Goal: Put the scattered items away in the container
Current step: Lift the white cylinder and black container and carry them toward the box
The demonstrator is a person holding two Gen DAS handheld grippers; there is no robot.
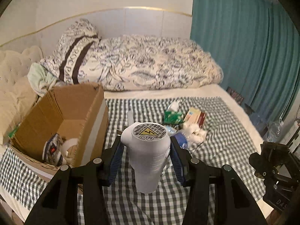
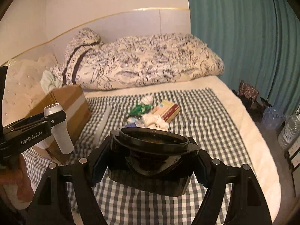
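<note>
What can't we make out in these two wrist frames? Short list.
- Cardboard box contents: left wrist view, near wall hides most; only a dark packet and something white show.
- Black container in the right hand-held gripper: right wrist view, interior too dark.
- Label text on the white device in the left hand-held gripper: too small.
- Item pile: blurred, overlapping.

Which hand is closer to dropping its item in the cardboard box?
Left, probably. The left gripper holds the white appliance right beside the cardboard box; the right gripper holds its black container farther away.
</note>
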